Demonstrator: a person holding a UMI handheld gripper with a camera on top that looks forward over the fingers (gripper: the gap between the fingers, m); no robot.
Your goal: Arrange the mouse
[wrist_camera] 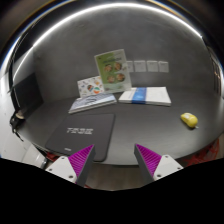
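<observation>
A small yellow mouse (188,120) lies on the grey table (150,125), well beyond my right finger and off to its right. A dark mouse pad (78,129) with pale lettering lies just ahead of my left finger. My gripper (113,160) is open and empty, with a wide gap between the two magenta pads (152,157). Nothing stands between the fingers.
A blue and white booklet (146,96) lies beyond the pad, next to a flat stack of papers (92,103). A green illustrated card (111,72) stands upright against the back wall. A dark monitor (26,95) stands at the far left.
</observation>
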